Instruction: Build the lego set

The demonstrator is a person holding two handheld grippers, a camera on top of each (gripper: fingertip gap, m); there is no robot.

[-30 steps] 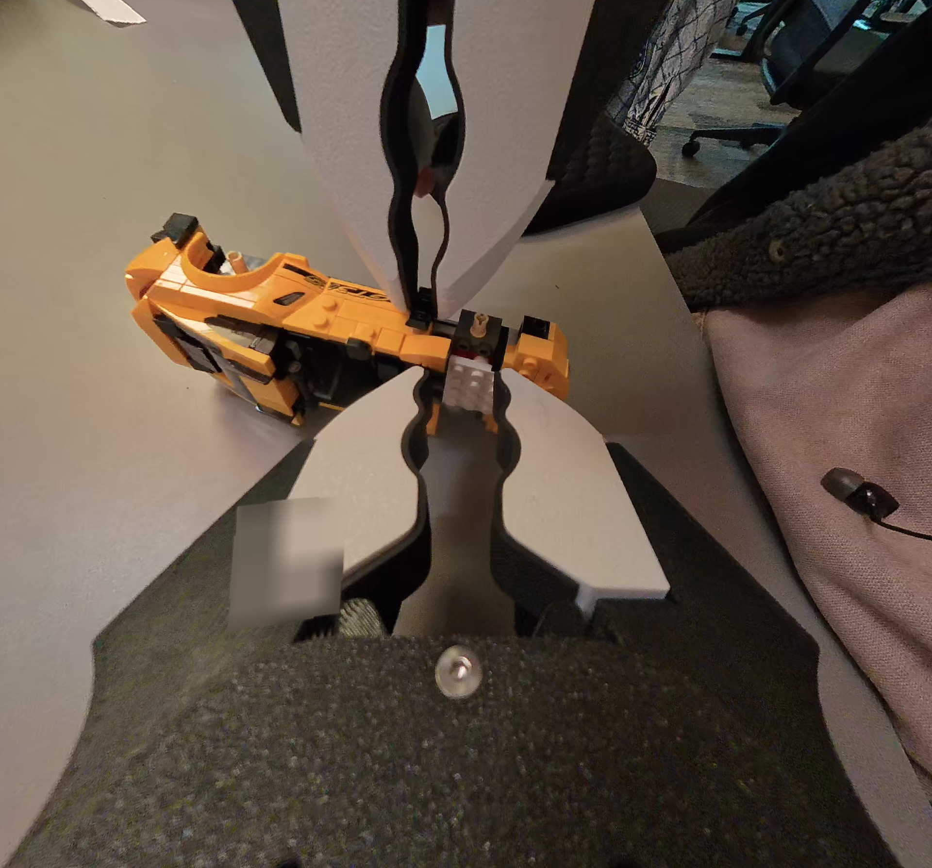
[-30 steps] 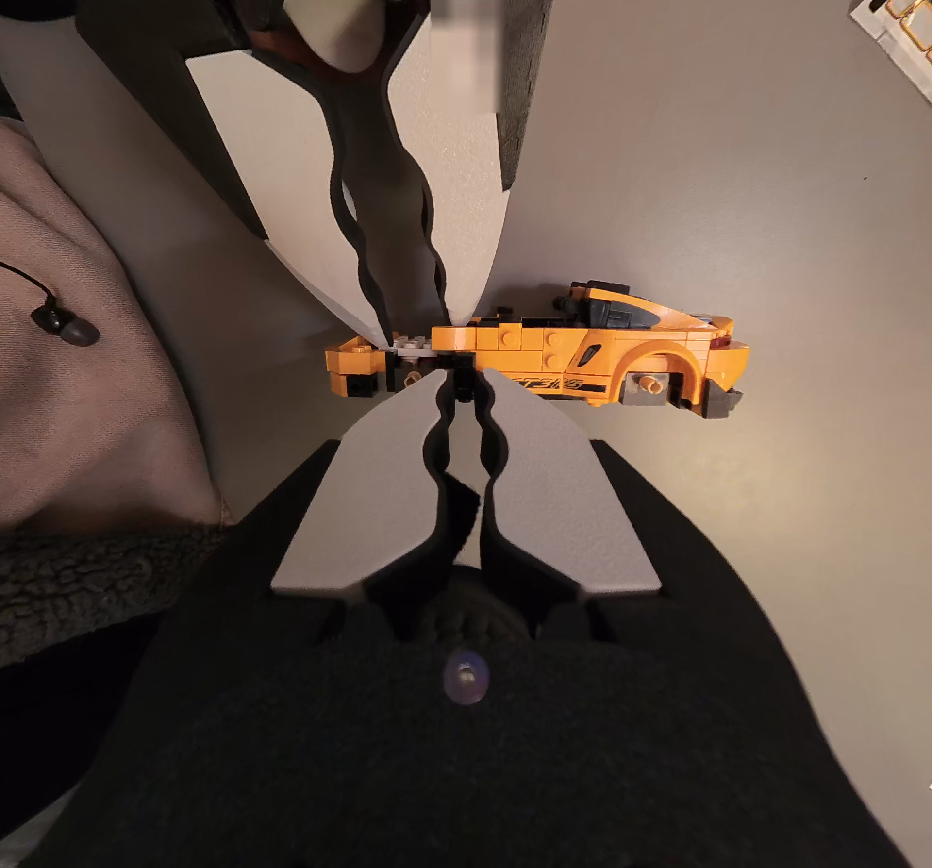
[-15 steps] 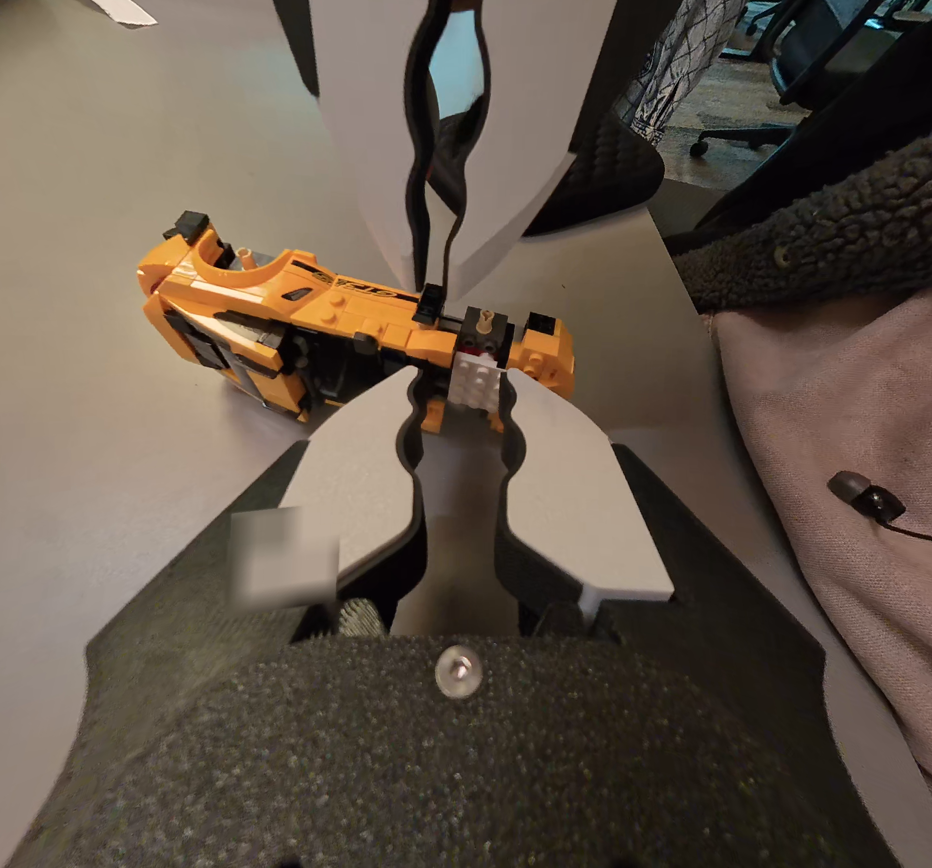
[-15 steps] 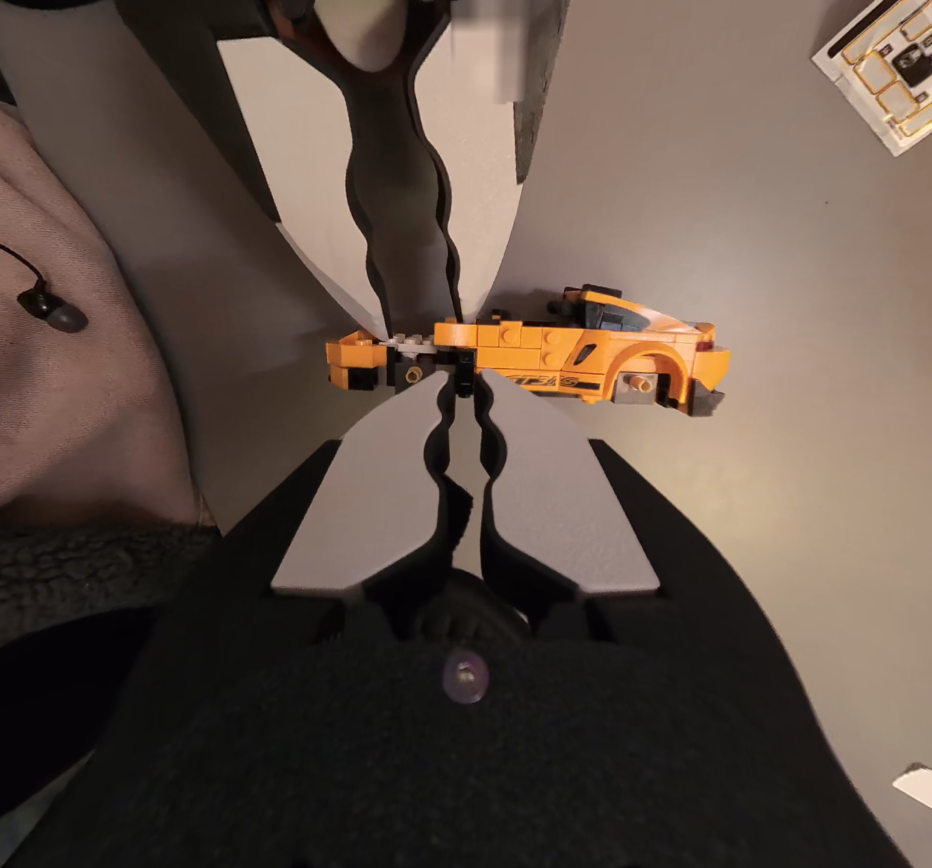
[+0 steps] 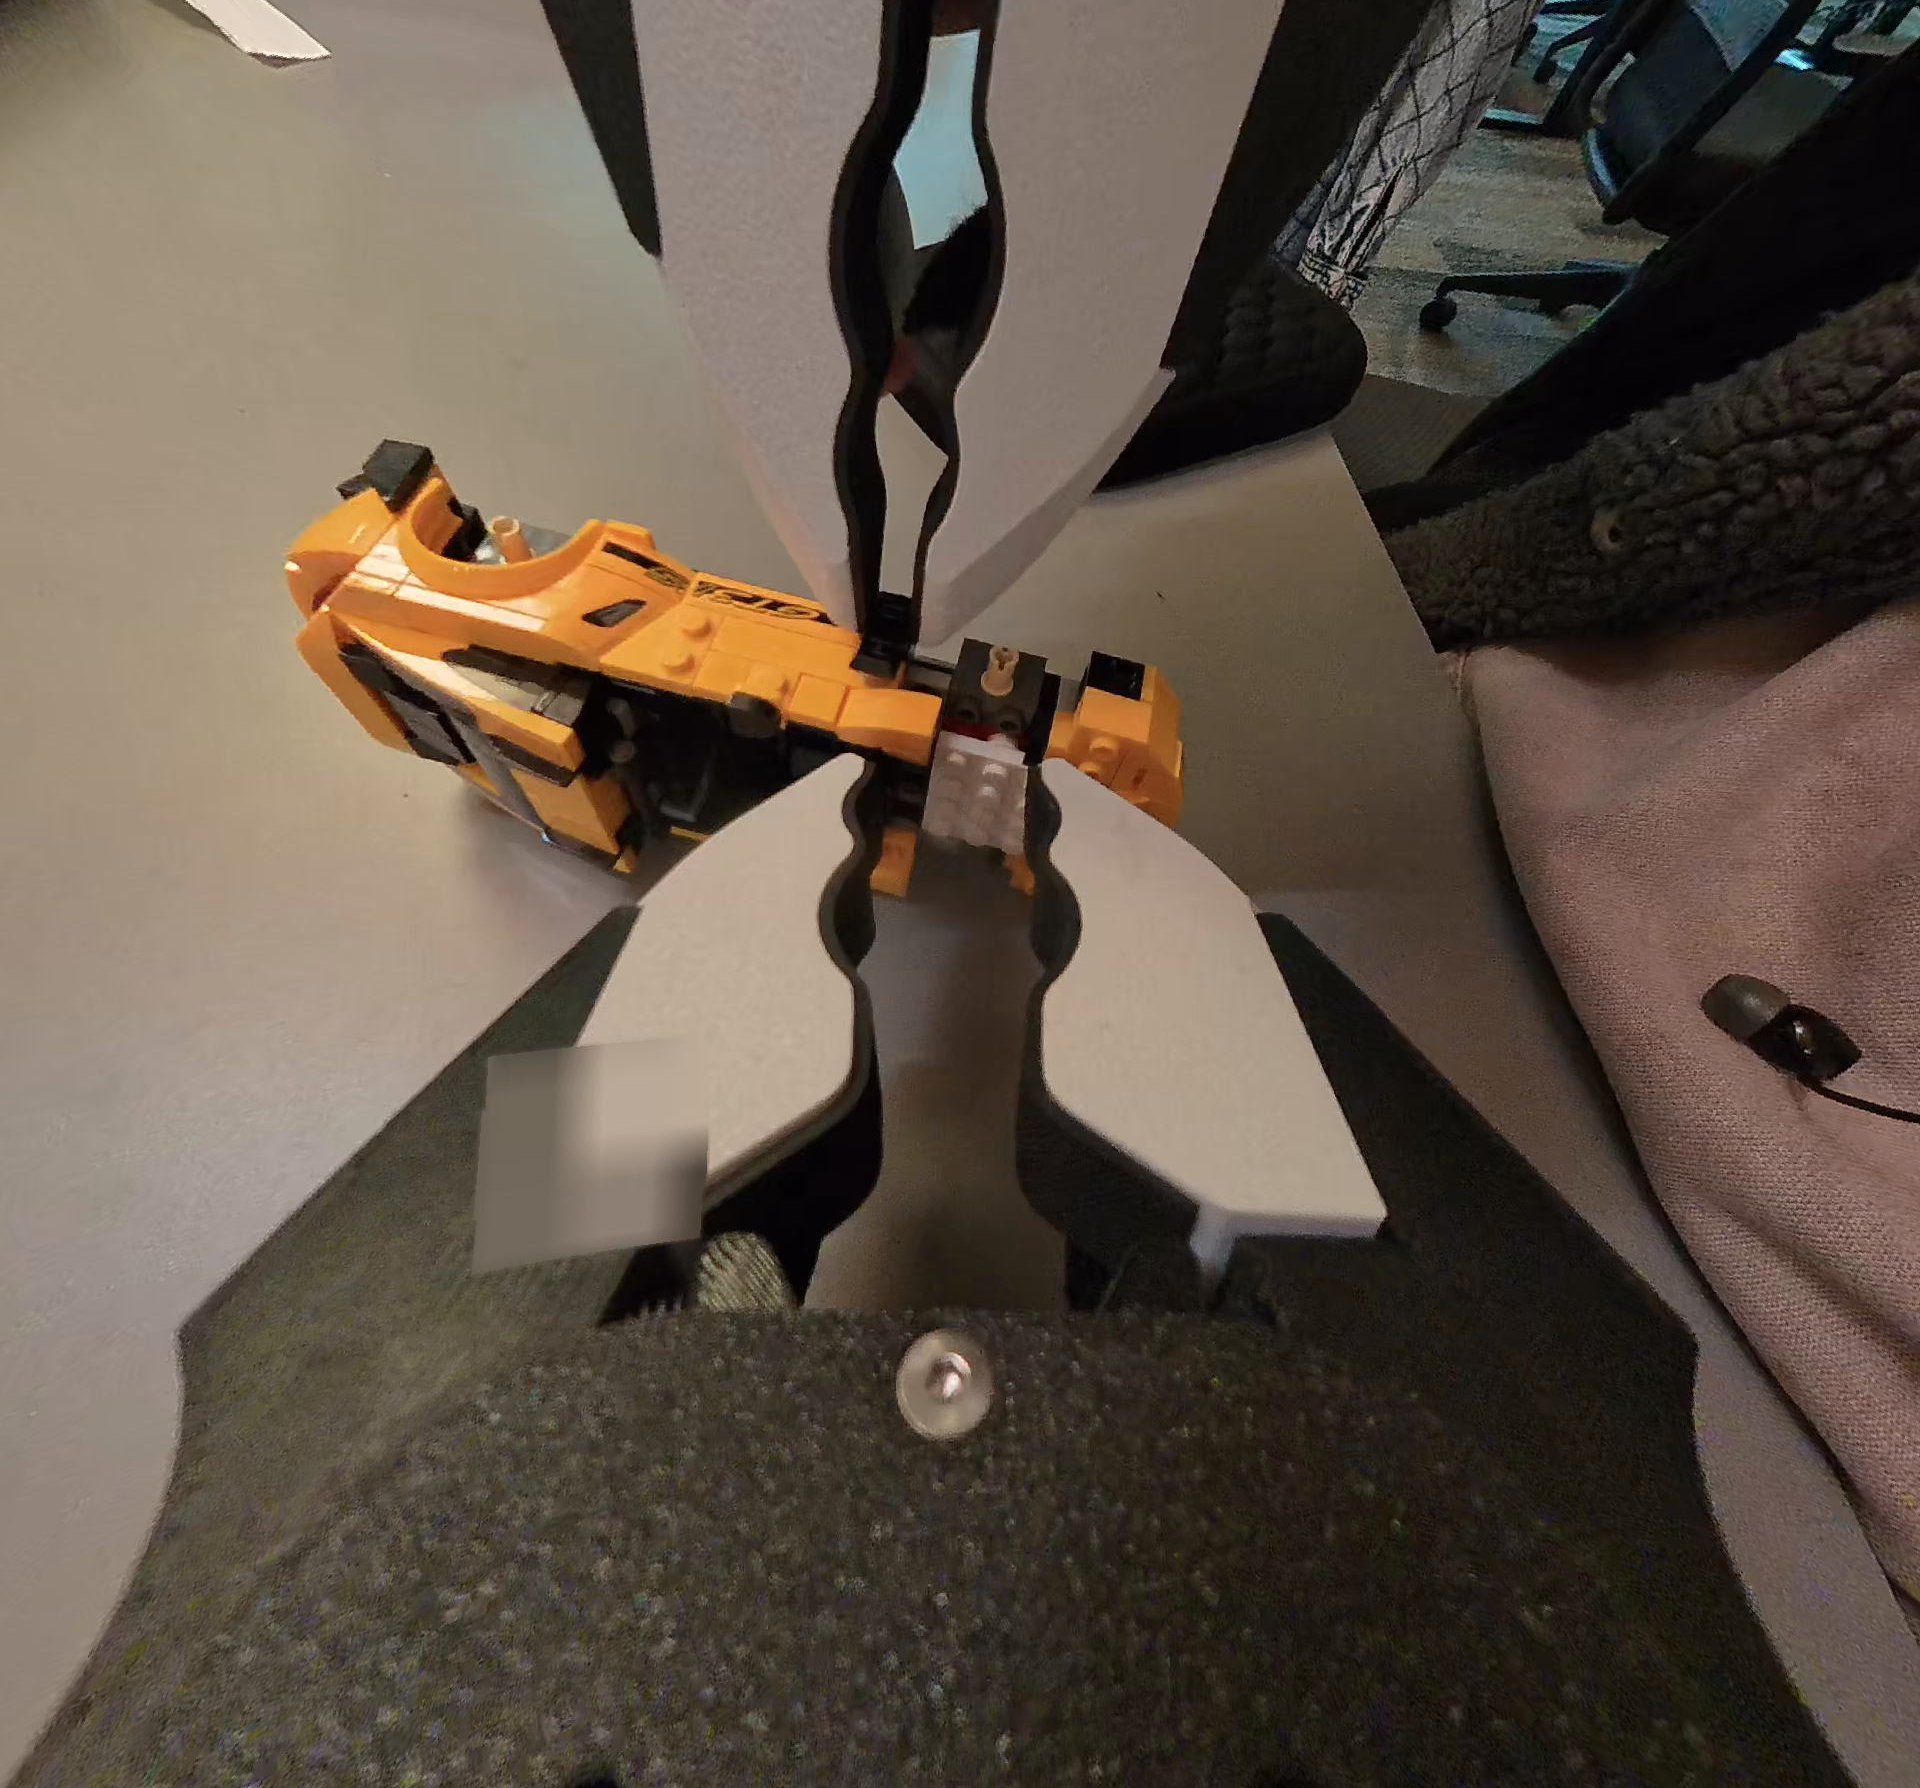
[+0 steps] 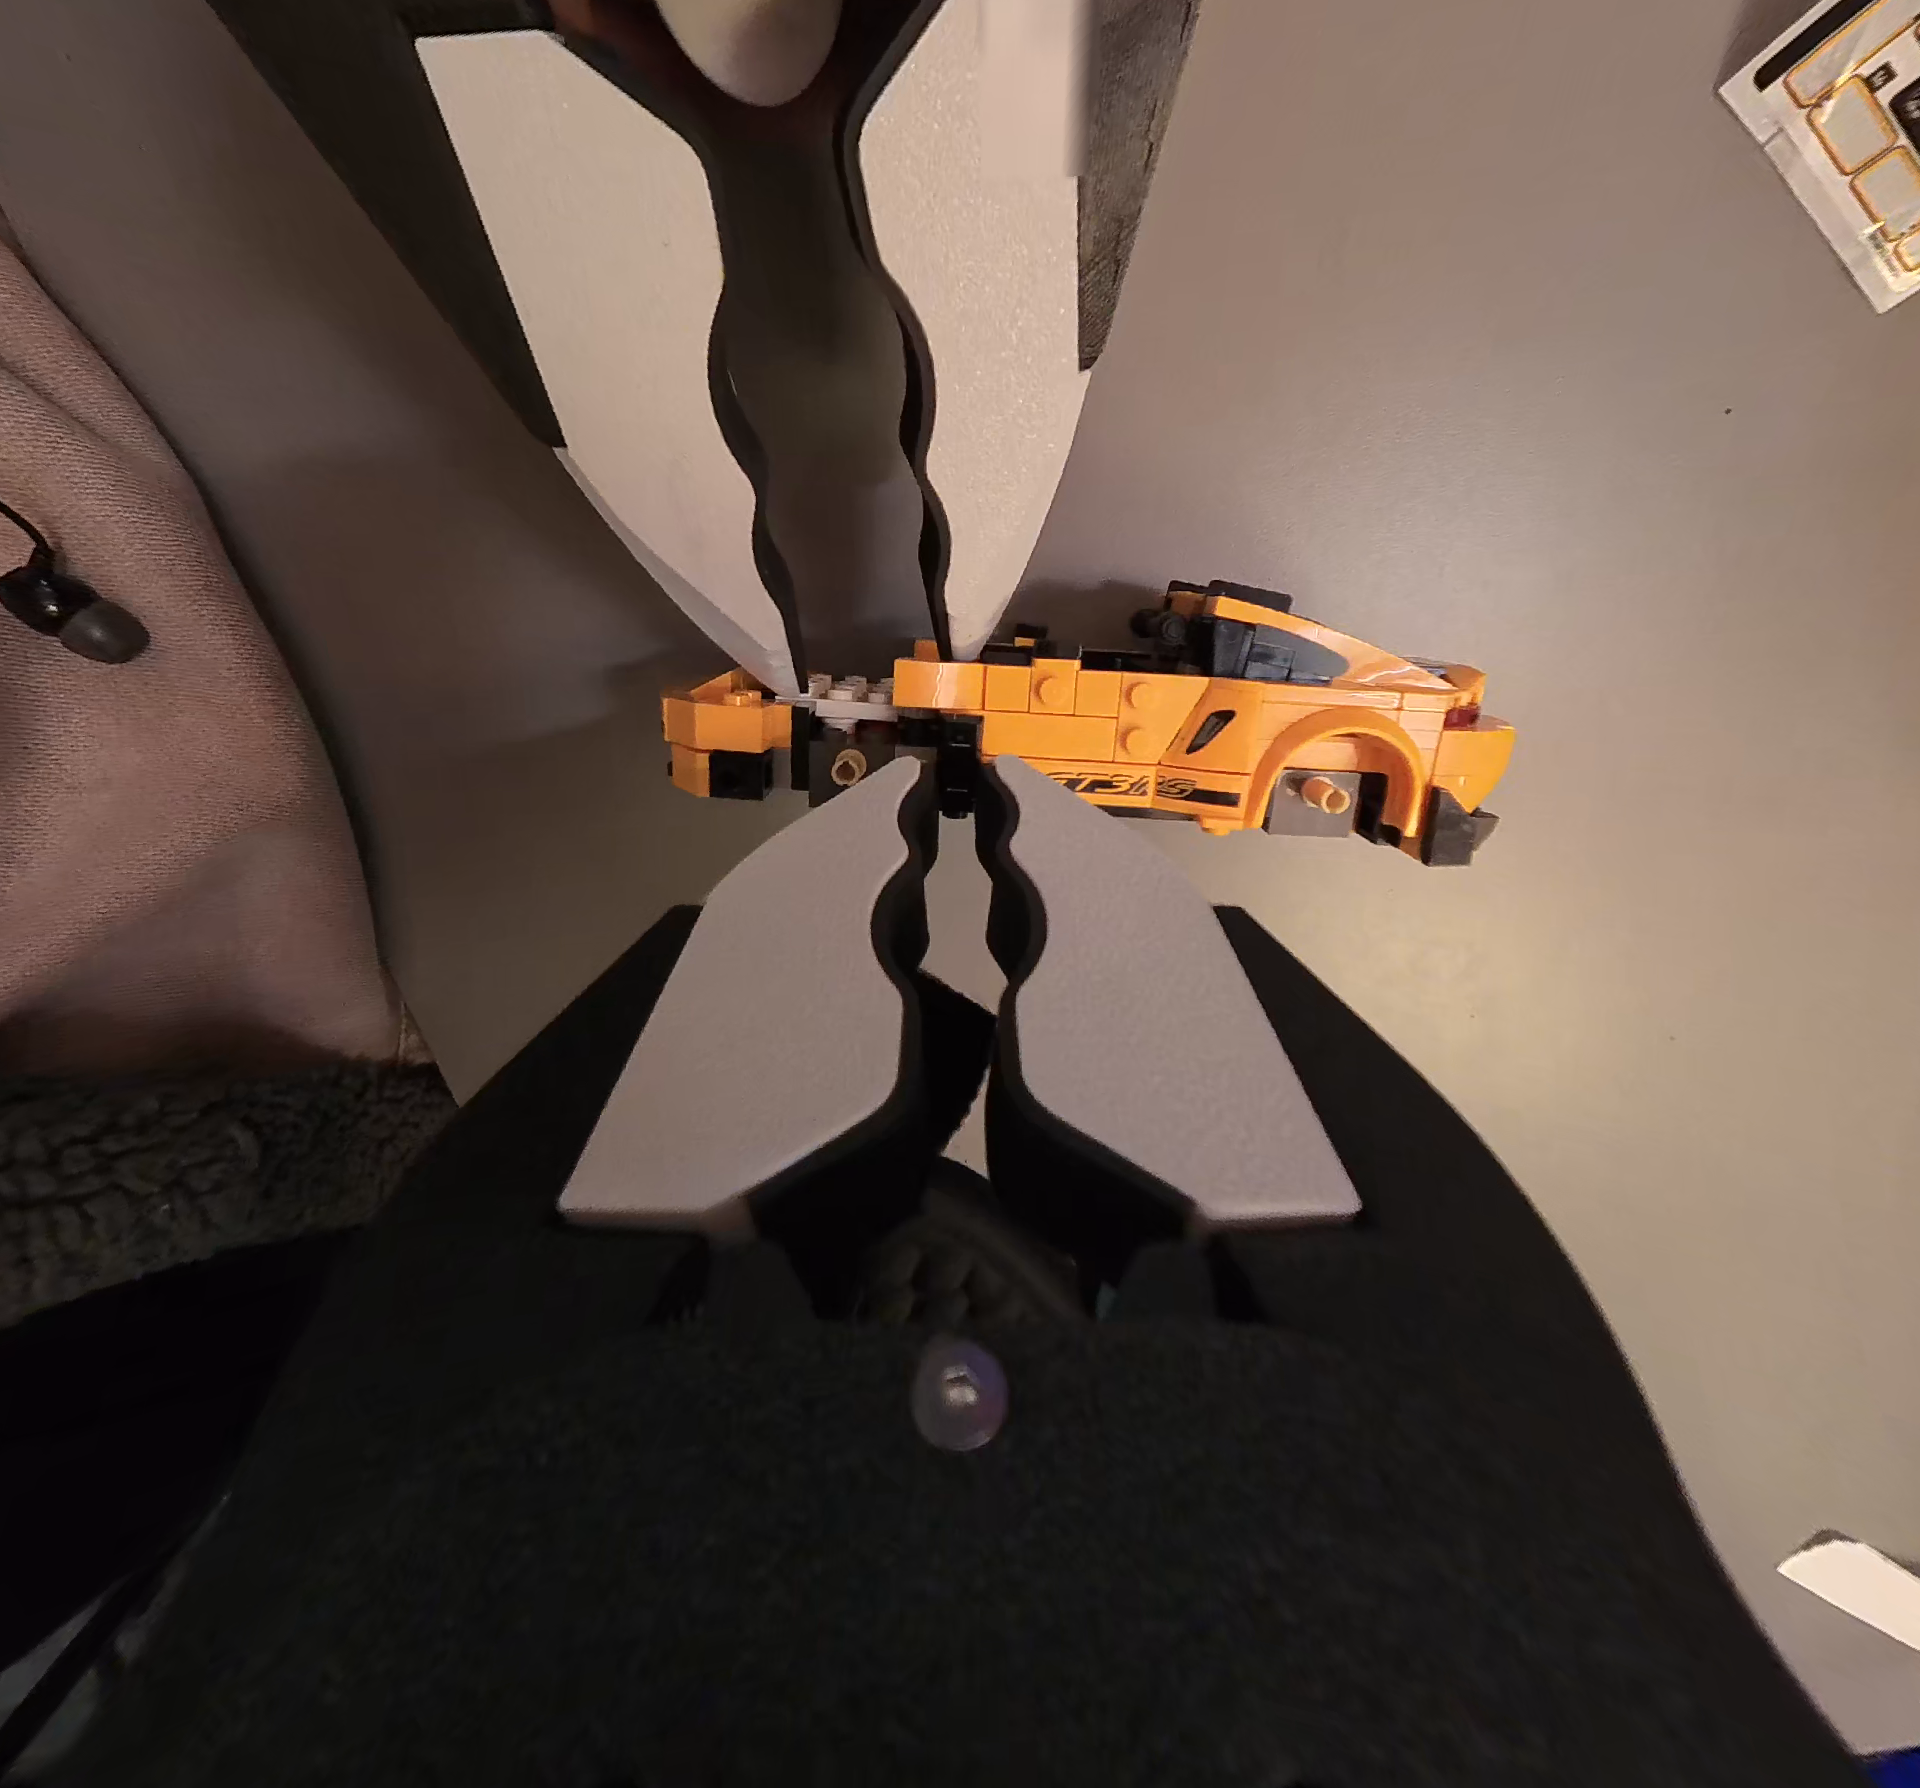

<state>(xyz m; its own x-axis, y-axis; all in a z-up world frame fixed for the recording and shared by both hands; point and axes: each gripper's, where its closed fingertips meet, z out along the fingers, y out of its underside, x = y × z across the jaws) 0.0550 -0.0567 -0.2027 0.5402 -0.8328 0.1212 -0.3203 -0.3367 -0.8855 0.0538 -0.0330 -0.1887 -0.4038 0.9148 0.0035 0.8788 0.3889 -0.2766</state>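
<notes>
The car [image 5: 727,689] lies on its side on the grey table [image 5: 208,336], an orange brick-built body with black trim, no wheels fitted, bare axle pins showing at both arches. Its nose points toward the table edge nearest the person's sleeve [image 5: 1683,512].

The left gripper [image 5: 951,803] has its jaws closed onto the car's nose section, one fingertip at each side of the white studded block [image 5: 982,793] there. The right gripper [image 6: 951,782] meets the car from the opposite side; its jaws pinch a small black piece [image 6: 954,762] and hold it against the sill just behind the front axle pin.

Handling, as a judgement: the car is light and rigid, but it is many clipped parts, so it can split under a twisting or prying load. The plastic is smooth and may slide on the table. Take hold across the solid nose or the mid-body; avoid the thin rear arch and the small black trim. Press the piece straight in, with the left gripper bracing directly opposite.

Beyond the car's tail, a printed sheet [image 6: 1829,138] lies well apart at the table's far side.
</notes>
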